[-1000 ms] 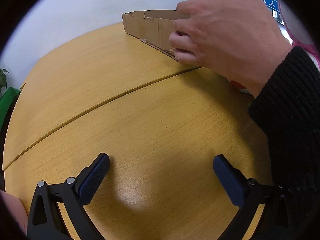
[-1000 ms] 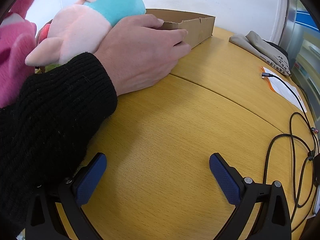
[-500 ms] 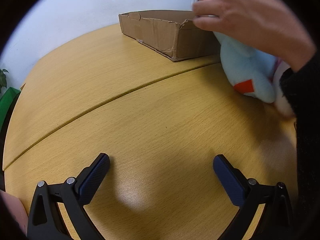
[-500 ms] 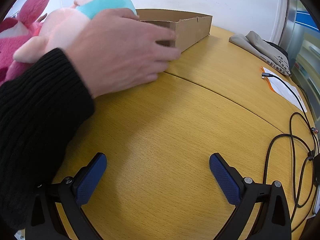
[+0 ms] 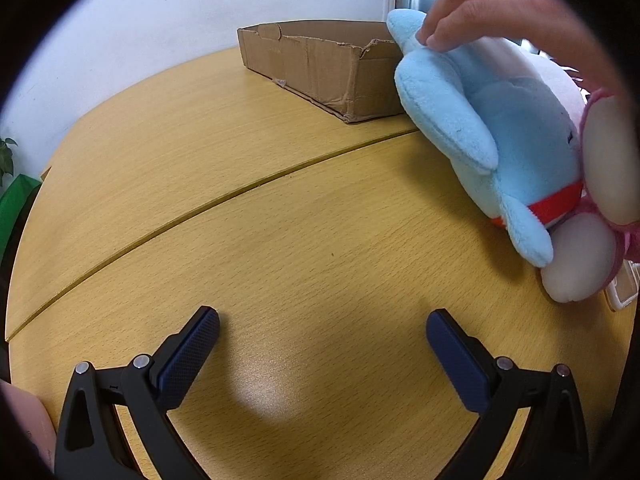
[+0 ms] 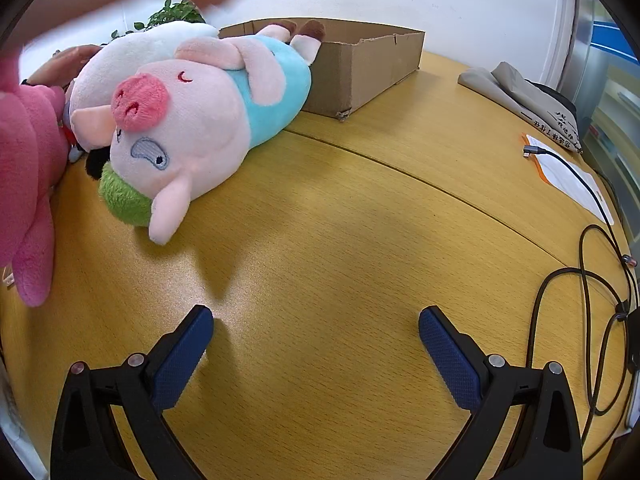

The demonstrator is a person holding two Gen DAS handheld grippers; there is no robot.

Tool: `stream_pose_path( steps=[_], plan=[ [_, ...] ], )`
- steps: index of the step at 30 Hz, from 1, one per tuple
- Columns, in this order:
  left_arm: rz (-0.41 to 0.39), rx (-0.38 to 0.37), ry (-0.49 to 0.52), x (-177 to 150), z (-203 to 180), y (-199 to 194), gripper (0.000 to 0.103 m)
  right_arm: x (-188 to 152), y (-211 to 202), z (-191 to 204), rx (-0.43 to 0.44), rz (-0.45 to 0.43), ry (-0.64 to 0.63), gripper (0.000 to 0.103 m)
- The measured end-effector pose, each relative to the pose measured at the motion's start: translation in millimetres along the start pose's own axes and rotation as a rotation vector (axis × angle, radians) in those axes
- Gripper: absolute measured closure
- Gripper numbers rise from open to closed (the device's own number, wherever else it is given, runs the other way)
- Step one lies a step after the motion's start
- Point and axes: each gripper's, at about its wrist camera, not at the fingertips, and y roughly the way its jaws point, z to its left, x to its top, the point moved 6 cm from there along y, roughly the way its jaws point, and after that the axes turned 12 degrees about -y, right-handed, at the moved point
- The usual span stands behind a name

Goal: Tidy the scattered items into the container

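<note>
A shallow cardboard box (image 5: 320, 68) stands at the far side of the wooden table; it also shows in the right wrist view (image 6: 368, 68). A light blue plush (image 5: 492, 132) lies in front of it at the right, with a bare hand (image 5: 500, 8) touching its top. A pink plush (image 5: 608, 168) lies against it. In the right wrist view a pink pig plush in a blue shirt (image 6: 192, 116) lies on a pile with a white plush (image 6: 132, 56) and a pink plush (image 6: 28, 184). My left gripper (image 5: 322, 336) and right gripper (image 6: 316, 330) are open, empty, near the table's front.
A black cable (image 6: 592, 280), a paper sheet (image 6: 572, 176) and a folded grey cloth (image 6: 528, 100) lie on the right of the table. A potted plant (image 6: 172, 12) stands behind the toys. A seam (image 5: 240, 196) crosses the tabletop.
The bare hand has lifted away from the box front and up off the toys, uncovering the plush pile beside the box. Both grippers have stayed still.
</note>
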Motion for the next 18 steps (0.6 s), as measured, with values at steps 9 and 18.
stream_pose_path(
  steps=[9,18],
  plan=[
    [0.0,0.0,0.001,-1.2,0.3,0.5,0.0,0.0,0.1,-0.1,-0.001,0.0,0.001,0.0],
    [0.0,-0.001,0.002,-1.6,0.5,0.6,0.0,-0.1,0.1,-0.2,-0.001,0.0,0.001,0.0]
  ],
)
